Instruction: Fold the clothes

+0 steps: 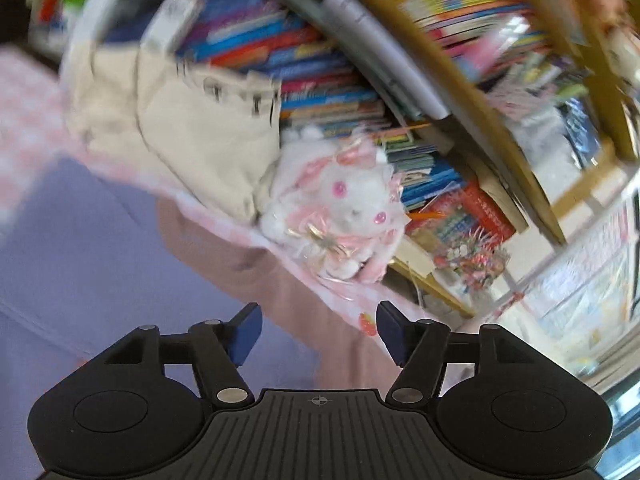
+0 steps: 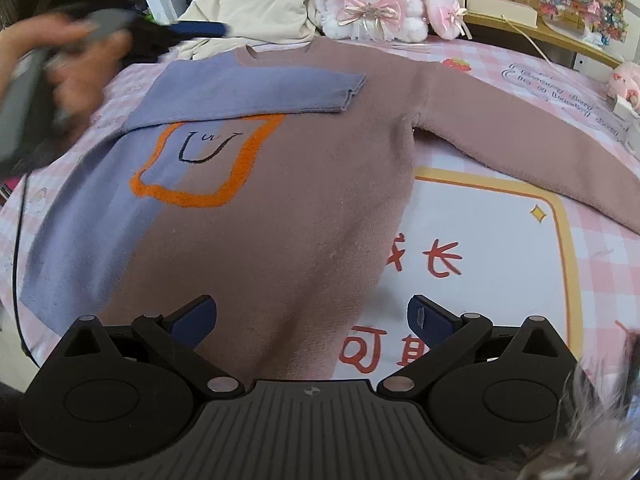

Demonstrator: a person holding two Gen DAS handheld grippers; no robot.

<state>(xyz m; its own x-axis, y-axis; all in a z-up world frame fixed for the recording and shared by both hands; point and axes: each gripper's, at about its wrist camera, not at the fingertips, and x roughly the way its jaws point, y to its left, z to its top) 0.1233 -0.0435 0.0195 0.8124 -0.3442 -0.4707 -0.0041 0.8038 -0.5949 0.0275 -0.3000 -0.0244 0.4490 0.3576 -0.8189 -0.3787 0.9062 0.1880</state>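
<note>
Writing: red characters 长, 可 on bedsheet (image 2: pixel 480 216)
Sweater (image 2: pixel 280 200): flat, ahead of right gripper (image 2: pixel 312 316)
Right gripper: wide, empty
Left gripper (image 1: pixel 318 330): wide, empty

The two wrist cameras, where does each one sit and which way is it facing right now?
Left wrist: on the left gripper, jaws open, tilted toward the bookshelf and plush bunny; blurred.
Right wrist: on the right gripper, jaws open, looking down across the sweater on the bed; a hand shows at upper left.
Shared: sweater, bunny, cream garment.
</note>
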